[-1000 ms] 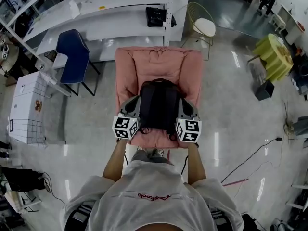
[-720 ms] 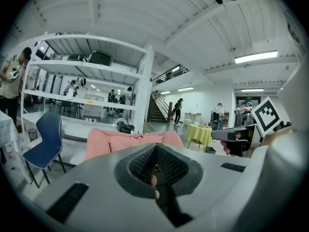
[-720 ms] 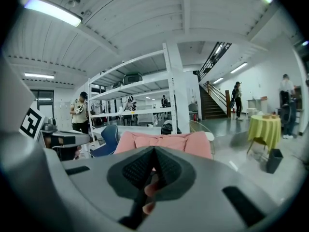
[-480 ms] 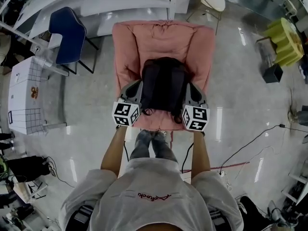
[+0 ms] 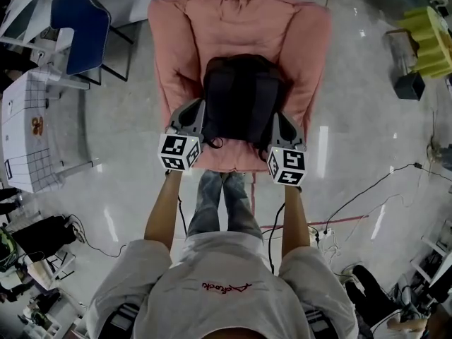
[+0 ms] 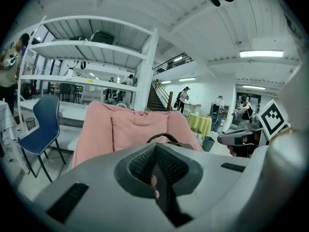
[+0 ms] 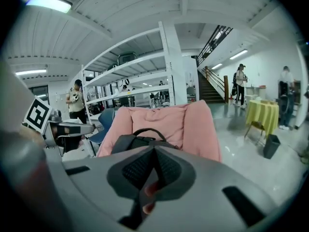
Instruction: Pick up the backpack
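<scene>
One dark backpack (image 5: 244,97) lay on the seat of one pink armchair (image 5: 176,55), in the upper middle of the head view, its top end toward the chair's back. Two grippers flanked its lower corners. The left hand-held gripper (image 5: 196,113) was just beside its left edge and the right hand-held gripper (image 5: 280,123) just beside its right edge. Both had their jaws closed together, with nothing visibly caught between them.

The bag looked like soft fabric, so it would probably sag and fold when lifted rather than keep its shape. Its weight could not be judged, though it looked partly filled. Flat cloth panels would likely slip out of a narrow pinch. The single carry handle (image 7: 147,131), arching up at the top of the bag in the right gripper view, seemed the firmest place to grip, and the shoulder straps were an alternative. Either would need the jaws opened first. One blue chair (image 5: 81,20) stood at the upper left.
</scene>
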Action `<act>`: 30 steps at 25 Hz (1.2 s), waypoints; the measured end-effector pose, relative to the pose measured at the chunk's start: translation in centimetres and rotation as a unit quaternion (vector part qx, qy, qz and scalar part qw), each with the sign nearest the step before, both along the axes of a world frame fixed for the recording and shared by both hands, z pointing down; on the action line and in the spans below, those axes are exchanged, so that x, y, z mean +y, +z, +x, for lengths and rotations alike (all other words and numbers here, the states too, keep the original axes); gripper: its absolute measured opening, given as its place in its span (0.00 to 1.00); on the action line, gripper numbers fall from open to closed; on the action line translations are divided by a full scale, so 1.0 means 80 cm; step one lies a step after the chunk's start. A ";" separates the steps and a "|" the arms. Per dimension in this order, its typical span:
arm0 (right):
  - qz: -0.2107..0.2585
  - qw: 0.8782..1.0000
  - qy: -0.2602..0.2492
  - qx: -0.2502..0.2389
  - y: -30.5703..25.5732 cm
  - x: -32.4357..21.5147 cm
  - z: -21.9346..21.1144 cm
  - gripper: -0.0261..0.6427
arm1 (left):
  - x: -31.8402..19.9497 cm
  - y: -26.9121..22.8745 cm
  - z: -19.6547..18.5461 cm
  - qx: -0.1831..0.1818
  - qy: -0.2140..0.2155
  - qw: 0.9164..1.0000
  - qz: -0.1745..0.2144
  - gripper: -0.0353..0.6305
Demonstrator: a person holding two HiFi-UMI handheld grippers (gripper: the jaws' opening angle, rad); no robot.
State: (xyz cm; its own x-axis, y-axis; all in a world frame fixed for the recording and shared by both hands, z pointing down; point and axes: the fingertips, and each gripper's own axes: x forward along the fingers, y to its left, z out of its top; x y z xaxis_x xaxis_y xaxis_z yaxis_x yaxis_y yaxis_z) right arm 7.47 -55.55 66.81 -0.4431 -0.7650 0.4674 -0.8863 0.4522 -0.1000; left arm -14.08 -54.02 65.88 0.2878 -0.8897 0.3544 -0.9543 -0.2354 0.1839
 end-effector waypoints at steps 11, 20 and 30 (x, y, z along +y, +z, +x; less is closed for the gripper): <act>-0.045 0.999 0.002 0.009 0.110 0.015 -0.001 0.07 | -0.001 0.106 -0.001 0.002 -0.001 0.999 -0.036 0.05; -0.051 0.998 -0.024 -0.003 0.149 0.015 -0.021 0.22 | -0.014 0.150 0.007 0.006 0.044 0.997 -0.056 0.33; -0.056 0.996 -0.062 -0.027 0.168 -0.018 -0.017 0.53 | -0.046 0.166 0.026 0.009 0.103 0.993 -0.063 0.55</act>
